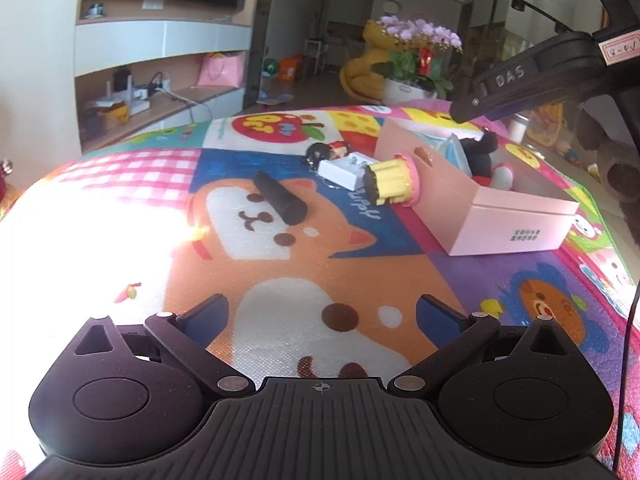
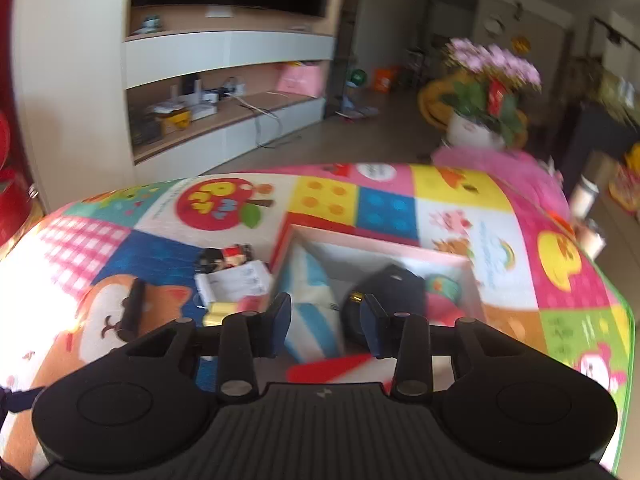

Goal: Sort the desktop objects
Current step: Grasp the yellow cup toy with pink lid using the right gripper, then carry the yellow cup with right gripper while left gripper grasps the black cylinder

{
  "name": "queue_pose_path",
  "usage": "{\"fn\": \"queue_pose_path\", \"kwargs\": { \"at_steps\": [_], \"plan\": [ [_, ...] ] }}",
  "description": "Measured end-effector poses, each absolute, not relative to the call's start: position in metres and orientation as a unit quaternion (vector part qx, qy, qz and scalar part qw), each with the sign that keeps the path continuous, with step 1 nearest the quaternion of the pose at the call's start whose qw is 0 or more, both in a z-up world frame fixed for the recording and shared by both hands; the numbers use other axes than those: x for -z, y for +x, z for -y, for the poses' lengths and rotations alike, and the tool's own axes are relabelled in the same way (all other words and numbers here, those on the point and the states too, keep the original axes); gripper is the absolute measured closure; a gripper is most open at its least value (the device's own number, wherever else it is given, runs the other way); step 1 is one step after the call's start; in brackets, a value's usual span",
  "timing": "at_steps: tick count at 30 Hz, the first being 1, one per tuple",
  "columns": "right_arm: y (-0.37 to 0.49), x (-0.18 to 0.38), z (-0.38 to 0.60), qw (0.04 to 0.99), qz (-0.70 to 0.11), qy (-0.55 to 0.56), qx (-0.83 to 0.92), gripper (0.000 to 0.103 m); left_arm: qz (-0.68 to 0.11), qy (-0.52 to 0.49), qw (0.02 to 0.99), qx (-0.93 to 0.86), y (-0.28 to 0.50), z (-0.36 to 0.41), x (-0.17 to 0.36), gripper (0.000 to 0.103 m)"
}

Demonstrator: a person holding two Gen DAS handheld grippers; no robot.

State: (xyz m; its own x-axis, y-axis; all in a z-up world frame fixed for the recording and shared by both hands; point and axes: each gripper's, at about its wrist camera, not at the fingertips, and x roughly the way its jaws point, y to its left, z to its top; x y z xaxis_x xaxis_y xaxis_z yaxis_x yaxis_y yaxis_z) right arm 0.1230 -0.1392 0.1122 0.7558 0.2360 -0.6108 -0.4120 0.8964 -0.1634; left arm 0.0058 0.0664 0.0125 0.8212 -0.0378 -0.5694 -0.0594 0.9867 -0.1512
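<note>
Pink cardboard box [image 1: 516, 216] sits open on the cartoon-print play mat [image 1: 280, 280], toward the right side, and already holds a blue-and-white packet [image 2: 310, 300], a dark plush toy [image 1: 482, 152] and a pink rounded item [image 1: 505, 176]. Four things are outside it, just beside its left wall: a yellow-and-pink figurine [image 1: 394, 182] lying on its side against the box wall, a white block-shaped item [image 1: 344, 170] touching it, a small black-and-red figurine [image 1: 326, 152] behind that, and a black cylinder [image 1: 280, 198] lying apart on the dog print. Left gripper [image 1: 322, 316] hovers low over the mat with its jaws spread wide and nothing between them, well short of the loose items. Right gripper [image 2: 326, 320] hangs above the box; its jaws stand partly apart, nothing is pinched between the pads, and the packet and the plush show through the gap below. The right wrist view is smeared, so finer detail inside the box cannot be read. Judged step: a drop into the box looks finished, with four items not yet sorted. Next move, as I read it, calls for one gripper to reach the cluster at the box wall, with jaws wide enough to straddle the figurine across its narrow side. Risk: the three clustered items touch, so a closing jaw could nudge a neighbour; the cylinder may roll.
</note>
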Motion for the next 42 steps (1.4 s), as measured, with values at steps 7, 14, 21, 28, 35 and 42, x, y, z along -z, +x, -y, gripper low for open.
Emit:
{"fn": "queue_pose_path", "kwargs": {
  "at_steps": [7, 14, 21, 28, 35, 42],
  "plan": [
    [0.113, -0.062, 0.062, 0.912, -0.286, -0.238, -0.175, 0.064, -0.299, -0.081, 0.95, -0.05, -0.001, -0.069, -0.015, 0.0],
    [0.13, -0.041, 0.042, 0.911, -0.309, -0.242, -0.129, 0.054, -0.304, -0.074, 0.949, -0.034, 0.001, -0.065, -0.013, 0.0],
    [0.124, -0.043, 0.04, 0.903, -0.322, -0.228, -0.169, 0.06, -0.314, -0.099, 0.944, -0.035, 0.001, -0.071, -0.012, 0.0],
    [0.05, -0.089, 0.103, 0.908, -0.289, -0.2, -0.229, 0.06, -0.314, -0.104, 0.943, -0.033, 0.0, -0.073, -0.012, 0.0],
    [0.0, -0.07, 0.174, 0.904, -0.287, -0.27, -0.166, 0.06, -0.317, -0.097, 0.943, -0.036, 0.003, -0.07, -0.012, 0.0],
    [-0.009, -0.029, 0.188, 0.881, -0.264, -0.377, -0.112, 0.085, -0.325, -0.08, 0.941, -0.044, 0.008, -0.066, -0.011, 0.0]
  ]
}}
